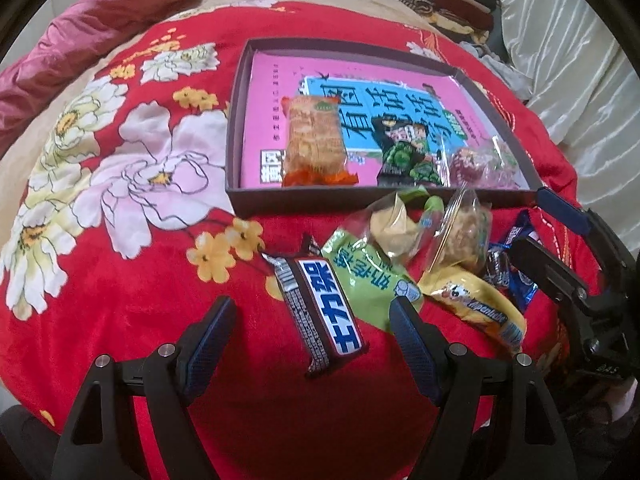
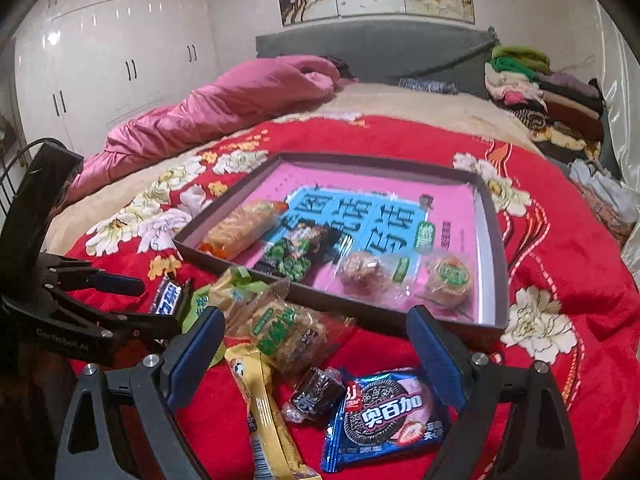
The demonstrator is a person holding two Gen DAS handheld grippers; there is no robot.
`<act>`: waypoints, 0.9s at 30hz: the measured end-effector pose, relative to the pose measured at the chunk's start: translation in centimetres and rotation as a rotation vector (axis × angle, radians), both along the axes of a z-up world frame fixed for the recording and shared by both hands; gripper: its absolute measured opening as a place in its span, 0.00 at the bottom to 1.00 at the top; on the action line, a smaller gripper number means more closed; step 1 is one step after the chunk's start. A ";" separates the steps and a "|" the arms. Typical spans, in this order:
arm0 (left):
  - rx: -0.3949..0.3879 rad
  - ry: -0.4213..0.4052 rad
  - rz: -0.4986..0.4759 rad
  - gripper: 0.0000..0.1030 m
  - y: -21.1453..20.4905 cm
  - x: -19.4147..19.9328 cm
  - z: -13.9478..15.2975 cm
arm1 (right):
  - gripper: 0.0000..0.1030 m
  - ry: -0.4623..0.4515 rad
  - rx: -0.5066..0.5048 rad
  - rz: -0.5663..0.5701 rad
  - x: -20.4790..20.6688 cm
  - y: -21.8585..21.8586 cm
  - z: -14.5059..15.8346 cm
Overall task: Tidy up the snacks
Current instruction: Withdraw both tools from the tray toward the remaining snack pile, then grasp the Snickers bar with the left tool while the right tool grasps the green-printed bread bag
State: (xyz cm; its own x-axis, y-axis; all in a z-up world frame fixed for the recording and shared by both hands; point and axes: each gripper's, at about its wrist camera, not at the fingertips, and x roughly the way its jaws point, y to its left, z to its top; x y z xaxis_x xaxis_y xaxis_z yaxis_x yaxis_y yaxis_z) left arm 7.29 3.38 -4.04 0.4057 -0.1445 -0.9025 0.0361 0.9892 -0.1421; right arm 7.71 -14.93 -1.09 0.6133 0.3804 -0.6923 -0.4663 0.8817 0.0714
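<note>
the left claw [image 1: 312, 312] is hanging spread around a chocolate bar [image 1: 320, 312]; the right claw [image 2: 316, 336] is hanging spread over a cookie pack [image 2: 384, 420] near the box [image 2: 496, 240].

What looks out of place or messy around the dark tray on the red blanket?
Nothing is spilled or torn. The odd part is a jumbled heap of wrapped snacks outside the dark shallow tray: a light green pastry packet and clear cookie packet overlap at its near wall, with the brown chocolate bar lying askew.

Glossy plastic snack wrappers [image 1: 328, 308] lie on a plush red cloth blanket [image 1: 132, 280] beside a matt cardboard tray [image 1: 236, 128].
</note>
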 end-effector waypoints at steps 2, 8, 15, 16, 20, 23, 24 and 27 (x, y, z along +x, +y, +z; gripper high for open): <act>0.001 0.003 0.000 0.78 0.0 0.0 -0.2 | 0.90 0.013 -0.005 0.004 0.2 0.2 -0.5; 0.003 0.008 -0.001 0.78 -0.1 0.0 -0.9 | 0.90 0.050 -0.024 0.027 0.8 1.2 -1.7; 0.003 0.013 0.002 0.78 -0.1 0.2 -1.5 | 0.90 0.083 -0.069 0.044 1.6 2.4 -3.2; 0.006 0.013 0.002 0.78 -0.1 0.2 -1.6 | 0.90 0.082 -0.068 0.049 1.7 2.6 -3.3; 0.012 0.017 0.020 0.77 0.1 0.4 -2.1 | 0.90 0.095 -0.072 0.068 1.9 3.3 -3.9; -0.018 0.011 0.031 0.77 0.5 0.4 -2.1 | 0.89 0.096 -0.063 0.073 1.9 3.4 -4.1; -0.021 0.011 0.033 0.77 0.5 0.4 -2.2 | 0.88 0.096 -0.065 0.076 1.9 3.4 -4.1; -0.016 0.007 0.031 0.77 0.4 0.3 -2.2 | 0.83 0.098 -0.060 0.085 1.9 3.5 -4.1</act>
State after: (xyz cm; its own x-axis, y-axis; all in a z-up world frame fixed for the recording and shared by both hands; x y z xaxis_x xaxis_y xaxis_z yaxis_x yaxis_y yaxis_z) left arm 7.60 3.75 -6.24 0.4039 -0.1464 -0.9030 0.0040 0.9874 -0.1583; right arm 9.61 -11.47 -5.22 0.5090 0.3845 -0.7701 -0.5332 0.8432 0.0685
